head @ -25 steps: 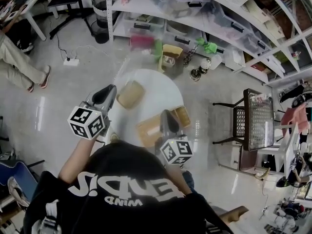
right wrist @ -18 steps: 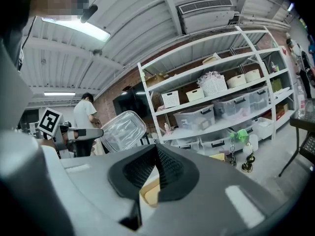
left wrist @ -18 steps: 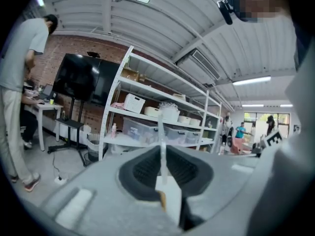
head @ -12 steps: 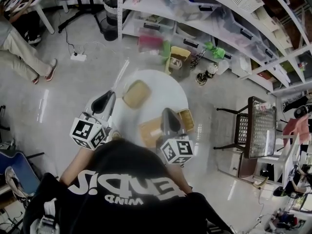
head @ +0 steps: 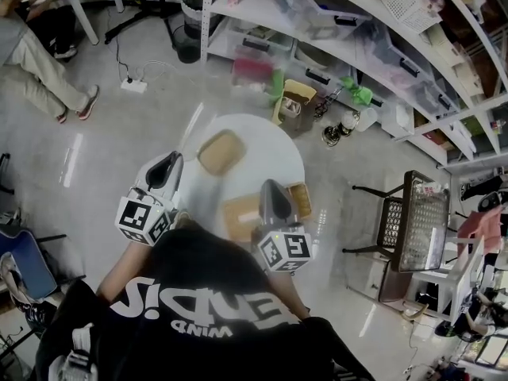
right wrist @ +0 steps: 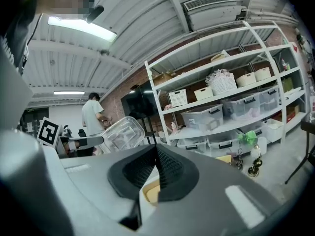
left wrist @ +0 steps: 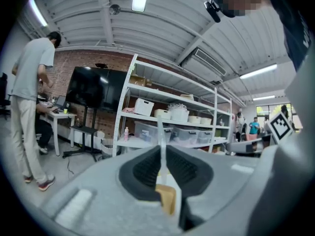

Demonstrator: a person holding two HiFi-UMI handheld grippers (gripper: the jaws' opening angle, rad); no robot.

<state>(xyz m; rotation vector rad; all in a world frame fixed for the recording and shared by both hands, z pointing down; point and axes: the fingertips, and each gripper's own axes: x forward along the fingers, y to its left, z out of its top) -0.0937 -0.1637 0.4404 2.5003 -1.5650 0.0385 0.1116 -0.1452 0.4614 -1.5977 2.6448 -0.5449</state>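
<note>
In the head view my left gripper (head: 167, 163) hangs over the left edge of a round white table (head: 266, 145). It is shut on a clear plastic lid (head: 193, 124), which shows edge-on as a thin strip (left wrist: 160, 132) between the jaws. The right gripper view shows the same lid (right wrist: 120, 134) flat-on, held up at the left. My right gripper (head: 272, 189) hovers over a tan container (head: 240, 213) near the table's front. Its jaws meet with nothing between them (right wrist: 156, 154). A second tan container (head: 221, 151) sits at the table's back, a third (head: 300, 200) at its right.
White shelving (head: 357, 22) with clear bins runs along the back. On the floor before it stand a yellow box (head: 292, 101), green items (head: 359, 94) and a pink box (head: 252, 68). A dark chair (head: 397, 213) stands to the right. A person (head: 40, 70) is at far left.
The left gripper with the lid has drifted slightly back toward me. The right gripper stays over the table. The lid sits a little further right in the right gripper view.
</note>
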